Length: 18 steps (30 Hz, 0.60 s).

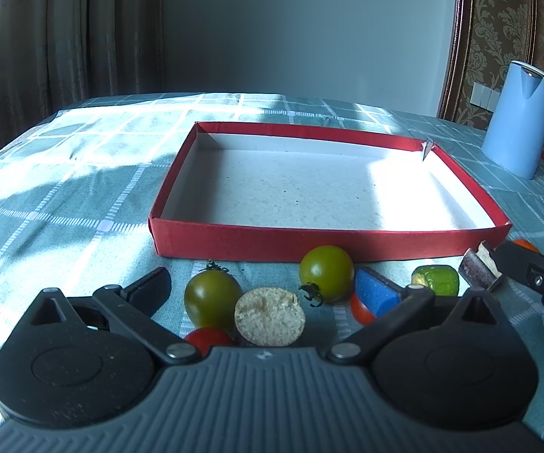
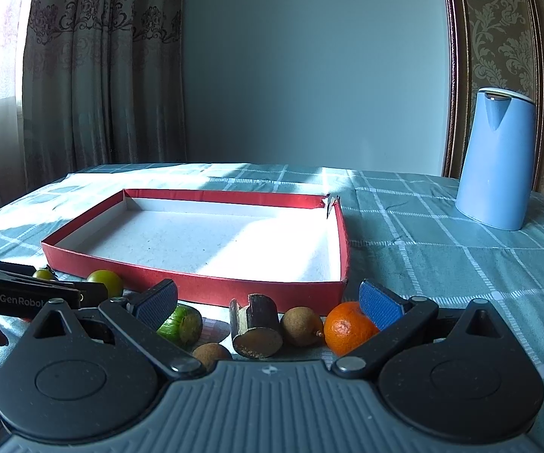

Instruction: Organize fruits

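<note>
The fruits lie in a loose row on the checked surface (image 2: 441, 256), just before the near wall of the red tray (image 1: 256, 243): two green tomatoes (image 1: 326, 277), a tan round piece (image 1: 270, 317), an orange (image 2: 347, 326), a brown longan (image 2: 301, 326); the left tongs (image 1: 268, 287) gape wide around the tomatoes; the right tongs (image 2: 270, 302) stand apart too, gripping nothing; a blue kettle (image 2: 494, 158) stands well off to the right.

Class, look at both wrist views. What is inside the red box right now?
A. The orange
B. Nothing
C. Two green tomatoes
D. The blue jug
B: the red box shows only its bare pale floor in both views, while the fruit, such as the orange and a green tomato, lies on the tablecloth in front of it.
</note>
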Each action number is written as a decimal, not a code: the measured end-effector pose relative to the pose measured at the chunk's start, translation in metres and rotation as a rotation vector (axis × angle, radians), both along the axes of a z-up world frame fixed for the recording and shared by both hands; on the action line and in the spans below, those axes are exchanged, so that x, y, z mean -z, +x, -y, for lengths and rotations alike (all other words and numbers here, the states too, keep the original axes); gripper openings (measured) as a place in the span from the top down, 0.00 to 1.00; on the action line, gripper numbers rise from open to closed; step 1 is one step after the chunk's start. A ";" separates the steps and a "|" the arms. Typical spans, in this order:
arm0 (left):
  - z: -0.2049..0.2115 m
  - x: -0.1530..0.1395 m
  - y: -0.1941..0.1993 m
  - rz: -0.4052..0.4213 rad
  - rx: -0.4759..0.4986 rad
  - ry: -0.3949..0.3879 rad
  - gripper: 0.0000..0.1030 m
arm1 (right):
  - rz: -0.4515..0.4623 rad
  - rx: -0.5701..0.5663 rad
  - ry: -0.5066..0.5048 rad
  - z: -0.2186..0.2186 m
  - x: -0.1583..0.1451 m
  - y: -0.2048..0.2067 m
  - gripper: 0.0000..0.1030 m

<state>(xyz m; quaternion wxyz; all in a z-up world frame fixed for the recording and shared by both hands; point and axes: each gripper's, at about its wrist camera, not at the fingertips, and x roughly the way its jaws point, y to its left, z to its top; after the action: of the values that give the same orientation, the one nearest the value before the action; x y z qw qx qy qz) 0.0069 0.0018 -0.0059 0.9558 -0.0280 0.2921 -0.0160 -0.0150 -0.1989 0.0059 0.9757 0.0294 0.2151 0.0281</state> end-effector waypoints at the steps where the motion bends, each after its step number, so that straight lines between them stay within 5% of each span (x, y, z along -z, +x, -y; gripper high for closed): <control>1: -0.001 0.000 0.000 -0.001 0.003 -0.004 0.00 | 0.000 0.004 -0.002 0.001 0.000 0.000 0.00; 13: -0.021 0.003 -0.014 -0.024 0.013 -0.063 0.00 | -0.007 0.035 0.035 0.014 -0.001 -0.001 0.00; 18: -0.021 0.002 -0.032 0.038 0.037 -0.027 0.00 | -0.021 0.026 0.062 0.018 -0.001 0.000 0.00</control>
<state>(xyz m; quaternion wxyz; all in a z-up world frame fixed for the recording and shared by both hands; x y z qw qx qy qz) -0.0252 0.0228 -0.0074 0.9603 -0.0352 0.2740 -0.0383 -0.0151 -0.2165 0.0071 0.9723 0.0626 0.2242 0.0217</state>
